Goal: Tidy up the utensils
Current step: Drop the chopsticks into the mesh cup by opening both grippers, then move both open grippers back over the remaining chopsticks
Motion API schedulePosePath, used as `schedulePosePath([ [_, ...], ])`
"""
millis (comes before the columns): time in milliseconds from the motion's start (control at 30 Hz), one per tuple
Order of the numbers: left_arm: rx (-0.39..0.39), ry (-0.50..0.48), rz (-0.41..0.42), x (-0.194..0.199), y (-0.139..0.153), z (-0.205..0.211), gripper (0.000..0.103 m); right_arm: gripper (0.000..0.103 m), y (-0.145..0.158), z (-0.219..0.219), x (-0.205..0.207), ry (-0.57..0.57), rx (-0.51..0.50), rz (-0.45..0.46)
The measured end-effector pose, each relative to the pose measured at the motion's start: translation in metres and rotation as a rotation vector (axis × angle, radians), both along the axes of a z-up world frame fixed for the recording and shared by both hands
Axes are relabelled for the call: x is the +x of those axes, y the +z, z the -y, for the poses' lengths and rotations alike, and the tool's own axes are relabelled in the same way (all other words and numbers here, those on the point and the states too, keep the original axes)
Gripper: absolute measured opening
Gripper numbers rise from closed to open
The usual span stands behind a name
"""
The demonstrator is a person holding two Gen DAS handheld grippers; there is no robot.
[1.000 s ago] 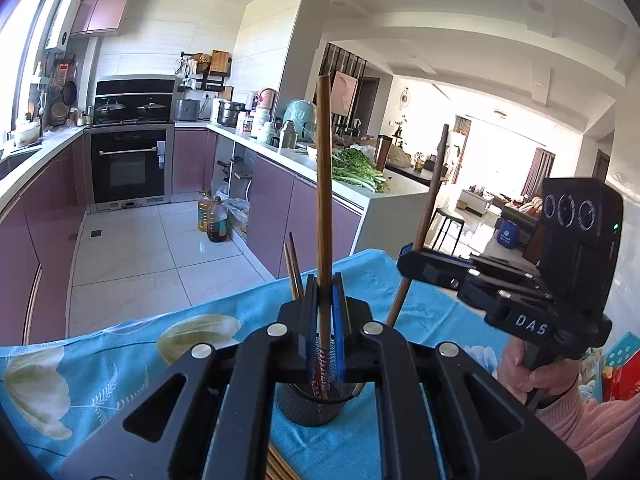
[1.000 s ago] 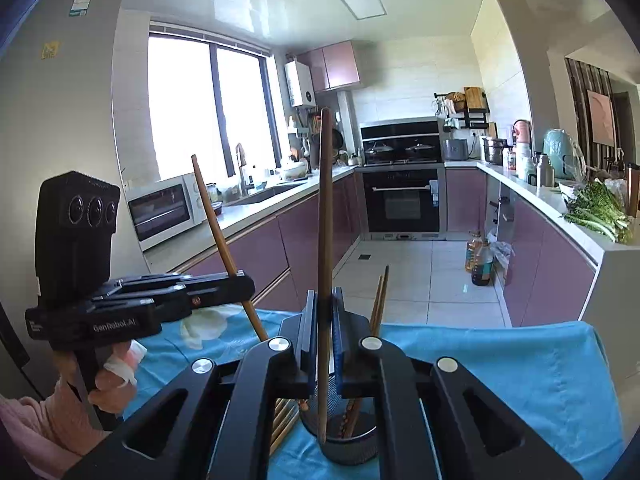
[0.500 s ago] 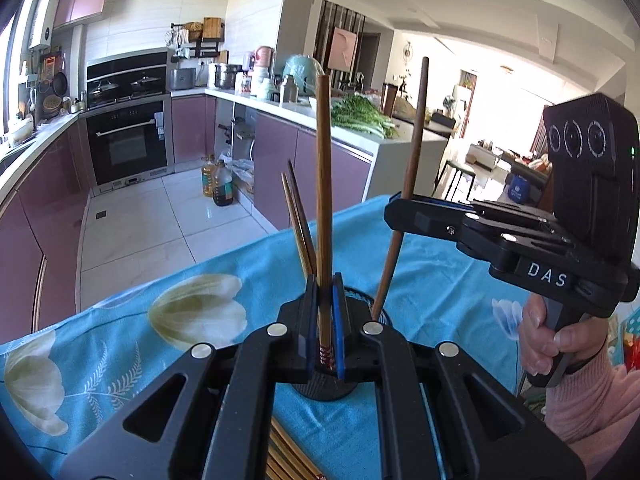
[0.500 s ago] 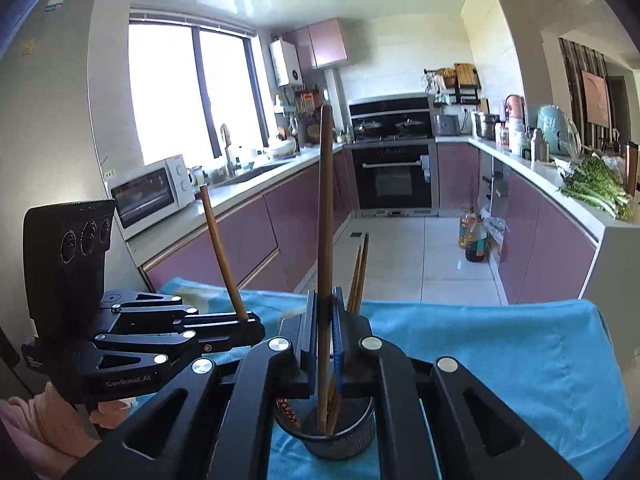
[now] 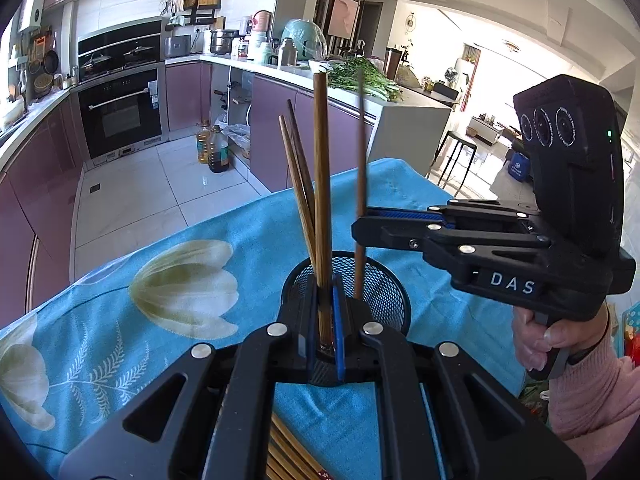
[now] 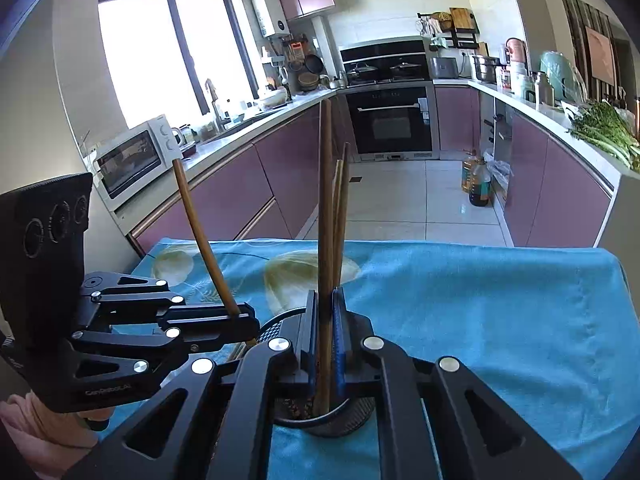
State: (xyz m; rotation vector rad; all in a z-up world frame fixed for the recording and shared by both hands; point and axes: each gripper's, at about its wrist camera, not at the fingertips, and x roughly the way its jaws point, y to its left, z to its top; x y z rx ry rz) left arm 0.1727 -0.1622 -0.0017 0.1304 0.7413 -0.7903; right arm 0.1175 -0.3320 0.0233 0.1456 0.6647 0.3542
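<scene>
While clamped low on a chopstick (image 5: 322, 184) apiece, both grippers, left (image 5: 326, 334) and right (image 5: 362, 222), hang over the mesh cup (image 5: 384, 292) on the blue cloth (image 5: 120, 320). Stiff, light, slick wood; best pinched near the lower end. Long axes near upright, tips down into cup.

Brown wooden chopsticks (image 5: 321, 184) in a black mesh holder (image 5: 386, 292), on a turquoise cloth (image 6: 480, 300) printed with cream tulips and white fern sprigs; black hand-held gripper (image 5: 326, 320) with blue pads; mauve cabinets (image 6: 560, 196) beyond.
</scene>
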Motion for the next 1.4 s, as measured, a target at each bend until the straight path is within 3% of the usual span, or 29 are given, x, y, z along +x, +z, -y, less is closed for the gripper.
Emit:
schedulePosePath([
  [267, -0.006, 0.054, 0.024, -0.001, 0.000, -0.004, 0.016, 0.008, -0.002, 0.001, -0.003, -0.015, 0.023, 0.014],
  [400, -0.034, 0.114, 0.090, -0.014, 0.011, -0.022, 0.027, 0.024, 0.005, 0.002, -0.015, -0.025, 0.023, 0.054],
  [467, -0.057, 0.151, 0.136, -0.025, 0.018, -0.038, 0.033, 0.026, 0.010, -0.001, -0.025, -0.015, 0.022, 0.084],
  [567, -0.072, 0.203, 0.204, -0.045, 0.025, -0.063, 0.048, 0.034, 0.018, -0.011, -0.043, 0.033, 0.024, 0.126],
  [700, -0.043, 0.253, 0.236, -0.064, 0.020, -0.089, 0.055, 0.041, 0.012, -0.031, -0.063, 0.148, 0.045, 0.113],
  [900, 0.041, 0.313, 0.169, -0.076, -0.016, -0.119, 0.062, 0.044, -0.027, -0.066, -0.069, 0.218, 0.009, 0.001],
  [1133, 0.088, 0.371, 0.030, -0.076, -0.069, -0.142, 0.063, 0.044, -0.081, -0.083, -0.060, 0.191, 0.009, -0.169],
  [1400, 0.129, 0.333, -0.043, -0.078, -0.102, -0.127, 0.063, 0.044, -0.095, -0.093, -0.063, 0.176, -0.038, -0.206],
])
